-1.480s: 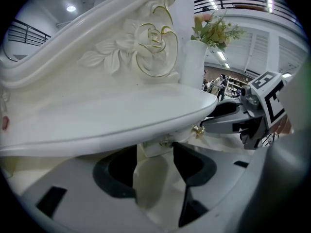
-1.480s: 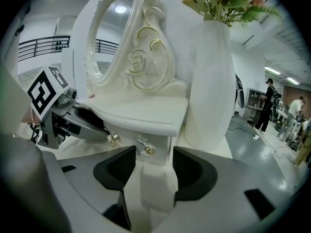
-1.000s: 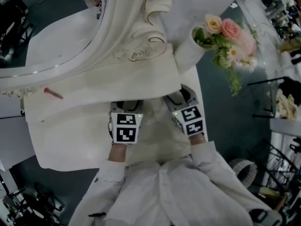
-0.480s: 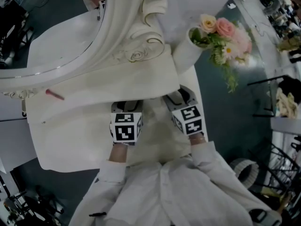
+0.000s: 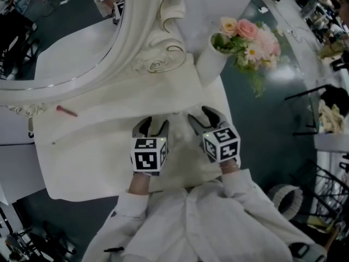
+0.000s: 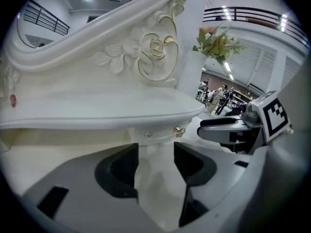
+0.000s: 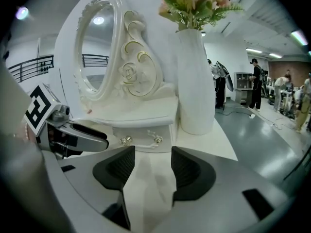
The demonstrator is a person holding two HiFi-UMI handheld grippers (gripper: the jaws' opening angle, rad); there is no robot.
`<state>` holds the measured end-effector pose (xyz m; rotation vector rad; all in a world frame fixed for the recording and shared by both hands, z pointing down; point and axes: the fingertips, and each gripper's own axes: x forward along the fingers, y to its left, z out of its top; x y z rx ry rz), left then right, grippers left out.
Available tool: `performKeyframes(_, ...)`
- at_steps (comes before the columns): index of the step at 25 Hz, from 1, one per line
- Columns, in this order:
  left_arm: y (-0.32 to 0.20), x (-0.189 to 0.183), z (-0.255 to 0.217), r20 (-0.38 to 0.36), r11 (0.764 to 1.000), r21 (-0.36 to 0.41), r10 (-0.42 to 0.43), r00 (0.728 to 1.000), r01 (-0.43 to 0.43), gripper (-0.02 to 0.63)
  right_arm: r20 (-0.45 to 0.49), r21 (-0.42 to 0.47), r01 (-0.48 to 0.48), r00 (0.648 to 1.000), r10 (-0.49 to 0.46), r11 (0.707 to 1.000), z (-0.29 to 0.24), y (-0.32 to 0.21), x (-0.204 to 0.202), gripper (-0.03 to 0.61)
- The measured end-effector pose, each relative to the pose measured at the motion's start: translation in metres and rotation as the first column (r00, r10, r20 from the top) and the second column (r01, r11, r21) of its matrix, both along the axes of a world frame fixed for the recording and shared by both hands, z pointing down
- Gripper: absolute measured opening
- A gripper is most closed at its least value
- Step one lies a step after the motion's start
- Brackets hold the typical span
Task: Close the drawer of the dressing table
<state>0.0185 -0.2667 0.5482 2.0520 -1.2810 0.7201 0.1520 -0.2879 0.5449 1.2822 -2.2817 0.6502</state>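
Jaws of the left gripper [image 6: 155,155] are standing apart with only the pale bench [image 5: 92,165] surface showing between them; they are gripping nothing. Straight ahead of their tips, a little way off and not touching, the drawer [image 6: 156,134] is sitting under the overhanging shelf, its front showing two small shiny knobs and looking pushed in, though I cannot tell if it is fully flush.

Jaws of the right gripper [image 7: 151,168] are likewise gaping and holding nothing, and they are pointing at the same drawer front from slightly to its right, with a strip of bare bench lying between tips and front.

From the head view, both tools are resting side by side low over the bench top, left gripper just beside right gripper. Beyond the drawer, the carved mirror [image 5: 65,42] frame is rising, a white vase [image 5: 210,65] of pink flowers [image 5: 248,36] is standing to its right, and a small pink stick [image 5: 66,111] is lying on the shelf to the left.
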Motion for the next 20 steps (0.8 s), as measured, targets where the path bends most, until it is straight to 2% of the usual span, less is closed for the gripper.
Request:
performKeyframes(11, 0.017, 0.001, -0.047, -0.037, 0.995, 0.093, 0.049, 0.998, -0.045, 0.224, 0.178, 0.037, -0.002, 0.984, -0.005, 0.999, -0.050, 0.017, -0.021, 0.225)
performKeyframes(20, 0.037, 0.020, -0.089, -0.166, 0.971, 0.174, 0.194, 0.967, -0.165, 0.222, 0.238, 0.062, 0.023, 0.970, -0.037, 0.998, -0.081, 0.040, -0.031, 0.225)
